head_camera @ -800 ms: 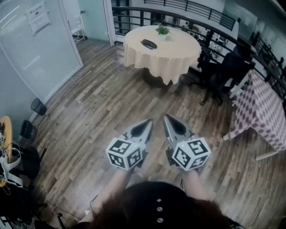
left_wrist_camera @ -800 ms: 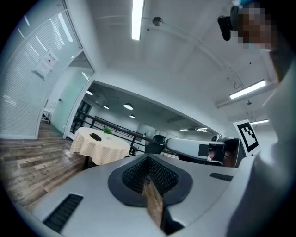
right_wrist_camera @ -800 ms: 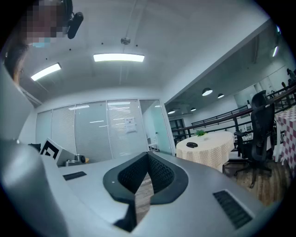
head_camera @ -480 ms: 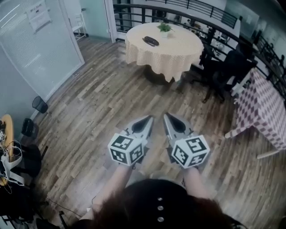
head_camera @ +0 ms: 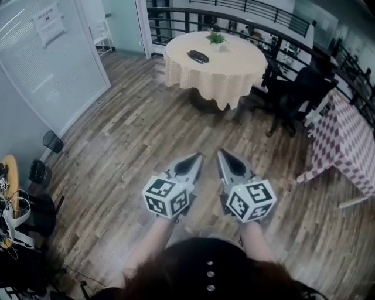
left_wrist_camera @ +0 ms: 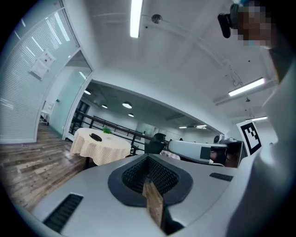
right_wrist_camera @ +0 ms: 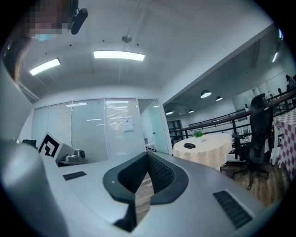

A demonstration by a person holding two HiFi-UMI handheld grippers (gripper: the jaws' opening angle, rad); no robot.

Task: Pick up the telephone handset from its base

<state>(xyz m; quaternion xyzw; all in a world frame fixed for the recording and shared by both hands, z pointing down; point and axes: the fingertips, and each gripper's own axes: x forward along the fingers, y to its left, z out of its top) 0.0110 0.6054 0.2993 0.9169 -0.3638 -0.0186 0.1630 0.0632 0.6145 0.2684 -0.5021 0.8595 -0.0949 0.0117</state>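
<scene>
The telephone [head_camera: 198,56] is a dark, flat shape lying on a round table with a cream cloth [head_camera: 220,76], far across the room. It also shows small in the left gripper view as a telephone [left_wrist_camera: 96,137] and in the right gripper view as a telephone [right_wrist_camera: 189,146]. My left gripper [head_camera: 196,157] and right gripper [head_camera: 222,153] are held side by side at waist height, level, pointing toward that table. Both are shut and hold nothing: the left gripper [left_wrist_camera: 148,157] and right gripper [right_wrist_camera: 148,155] each show their jaws meeting at the tip.
Wooden floor stretches between me and the table. A small green plant [head_camera: 215,38] stands beside the telephone. Black office chairs [head_camera: 296,94] and a checkered table [head_camera: 345,146] are at the right, a glass wall [head_camera: 41,70] and a bin [head_camera: 51,140] at the left, a black railing [head_camera: 252,12] behind.
</scene>
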